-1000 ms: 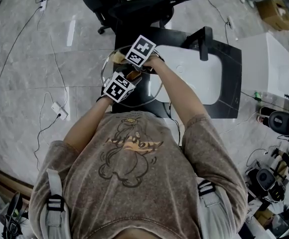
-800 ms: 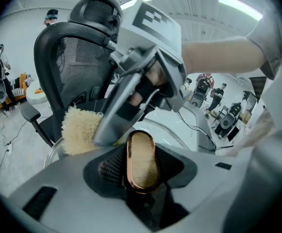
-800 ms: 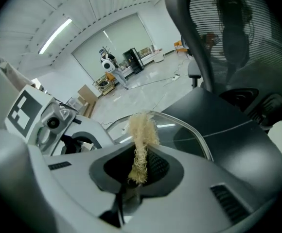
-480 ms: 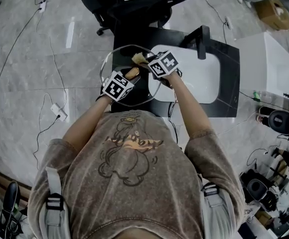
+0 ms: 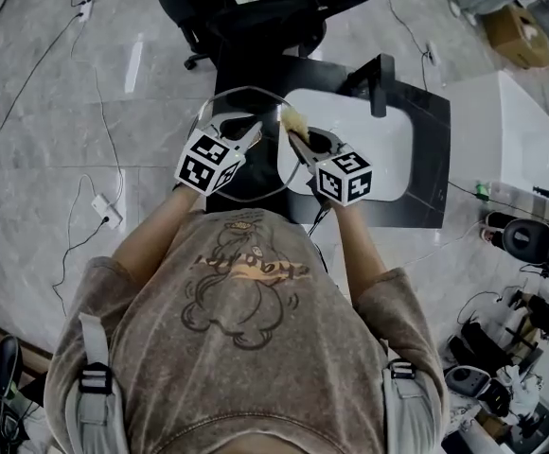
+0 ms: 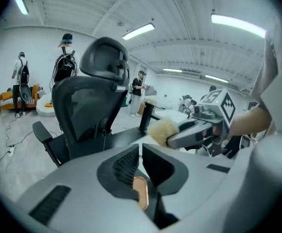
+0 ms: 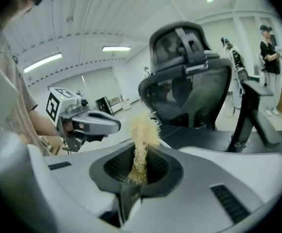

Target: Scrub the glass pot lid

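Sitting just left of scrubber [image 5: 293,118] in right claw [image 5: 296,135], glass pot lid [image 5: 265,170]

Grey marble-look tile floor [image 5: 47,159] w/ white power strip [image 5: 104,211]; black mesh office chair [image 5: 265,12]; white ceiling, long strip lights [image 6: 238,25]; pale walls [image 6: 39,45].

Round glass lid [image 5: 260,168]; frayed yellow scrubber [image 5: 293,119]

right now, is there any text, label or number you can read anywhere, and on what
None readable.
Left marker cube, right marker cube: black-and-white square patterns, no letters.
Shirt: cartoon print; any lettering too blurred.
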The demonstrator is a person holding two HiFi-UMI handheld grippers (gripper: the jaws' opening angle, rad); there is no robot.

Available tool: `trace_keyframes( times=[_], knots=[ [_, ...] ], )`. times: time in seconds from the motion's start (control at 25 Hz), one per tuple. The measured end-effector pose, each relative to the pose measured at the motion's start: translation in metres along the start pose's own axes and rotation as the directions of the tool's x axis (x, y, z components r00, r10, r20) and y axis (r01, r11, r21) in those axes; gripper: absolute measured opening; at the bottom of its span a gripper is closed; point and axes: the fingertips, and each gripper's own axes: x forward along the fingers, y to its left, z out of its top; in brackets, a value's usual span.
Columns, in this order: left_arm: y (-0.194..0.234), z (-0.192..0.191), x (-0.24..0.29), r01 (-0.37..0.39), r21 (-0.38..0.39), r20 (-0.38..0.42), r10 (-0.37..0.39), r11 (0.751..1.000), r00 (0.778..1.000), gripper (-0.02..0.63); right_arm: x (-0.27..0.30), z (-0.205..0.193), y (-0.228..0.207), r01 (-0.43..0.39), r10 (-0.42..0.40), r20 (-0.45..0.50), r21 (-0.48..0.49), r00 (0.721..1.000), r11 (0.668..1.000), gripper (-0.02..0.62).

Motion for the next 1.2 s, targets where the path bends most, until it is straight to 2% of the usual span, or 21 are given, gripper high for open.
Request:
trace_keyframes(
  times=[0.12,0.24,0.32,0.44,0.6,0.72,0.92,1.2],
  knots=[
    [-0.001,0.028,-0.024,-0.023,-0.013,0.086,0.024,1.0,0.996,0.02,-0.035,0.036,0.014,0.07,-0.069,0.159,-0.005,0.985,0.998,0.054],
    [-0.002,0.055,-0.049,-0.059,-0.02,0.185,0.062,0.998,0.981,0.018,-0.066,0.065,0.026,0.125,-0.116,0.3,-0.011,0.947,0.992,0.054],
    [-0.002,0.071,-0.065,-0.092,-0.004,0.262,0.09,0.996,0.961,0.018,-0.081,0.078,0.035,0.151,-0.128,0.376,-0.033,0.918,0.988,0.054],
    [-0.001,0.083,-0.081,-0.141,0.029,0.346,0.123,0.99,0.93,0.018,-0.093,0.089,0.043,0.188,-0.133,0.445,-0.082,0.886,0.979,0.054],
    [0.001,0.084,-0.089,-0.162,0.027,0.37,0.141,0.986,0.919,0.018,-0.101,0.094,0.048,0.211,-0.144,0.49,-0.084,0.86,0.974,0.054],
    [0.003,0.085,-0.092,-0.179,0.022,0.382,0.158,0.984,0.911,0.018,-0.102,0.092,0.05,0.219,-0.149,0.496,-0.085,0.856,0.972,0.054],
    [0.003,0.086,-0.096,-0.199,0.029,0.392,0.172,0.98,0.904,0.018,-0.096,0.085,0.053,0.222,-0.151,0.474,-0.097,0.867,0.97,0.054],
    [-0.004,0.075,-0.102,-0.197,0.03,0.378,0.172,0.98,0.91,0.018,-0.095,0.078,0.062,0.194,-0.118,0.438,-0.133,0.891,0.972,0.054]
  ],
)
